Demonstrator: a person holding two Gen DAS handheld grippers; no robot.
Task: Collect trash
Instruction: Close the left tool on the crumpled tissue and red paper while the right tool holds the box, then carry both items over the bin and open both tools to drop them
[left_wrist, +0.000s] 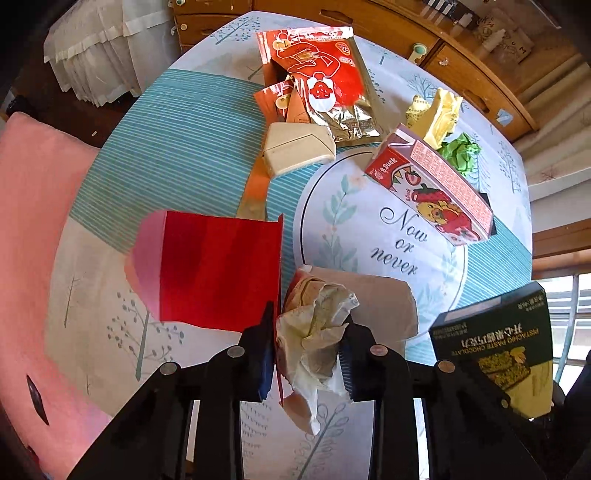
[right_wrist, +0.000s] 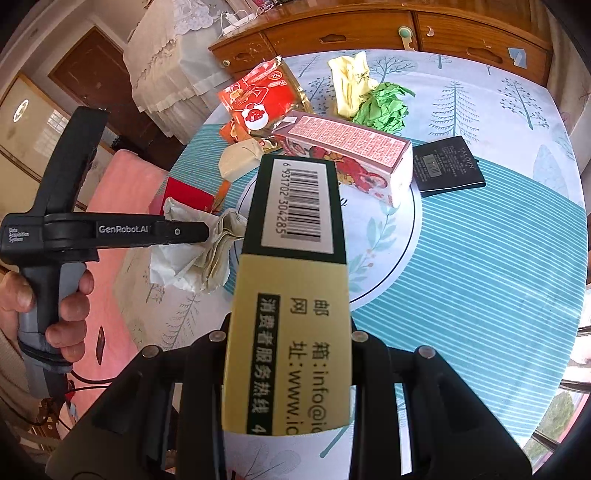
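The left gripper (left_wrist: 308, 354) is pinching a wad of crumpled paper (left_wrist: 317, 332), thin, creased and off-white with greenish stains, its loose tail hanging below the pads. The right gripper (right_wrist: 288, 354) is clamping a flat chocolate box (right_wrist: 295, 258) by its narrow edges; the box is stiff card, dark green and pale yellow, with a white barcode label on top. Both pieces of trash are hanging above the desk (right_wrist: 480, 277), which is wearing a smooth printed cloth of teal stripes and trees. Just beyond the wad a brown paper roll (left_wrist: 373, 302) and a glossy red card (left_wrist: 218, 266) are lying on the cloth. Farther out a beige plastic case (left_wrist: 295, 147) is lying, and to its right a long strawberry carton (left_wrist: 432, 184) is lying on its side. Past them a shiny red foil pouch (left_wrist: 325, 81), a crumpled yellow wrapper (left_wrist: 439, 114) and a green paper ball (left_wrist: 461, 151) are lying near the far edge.
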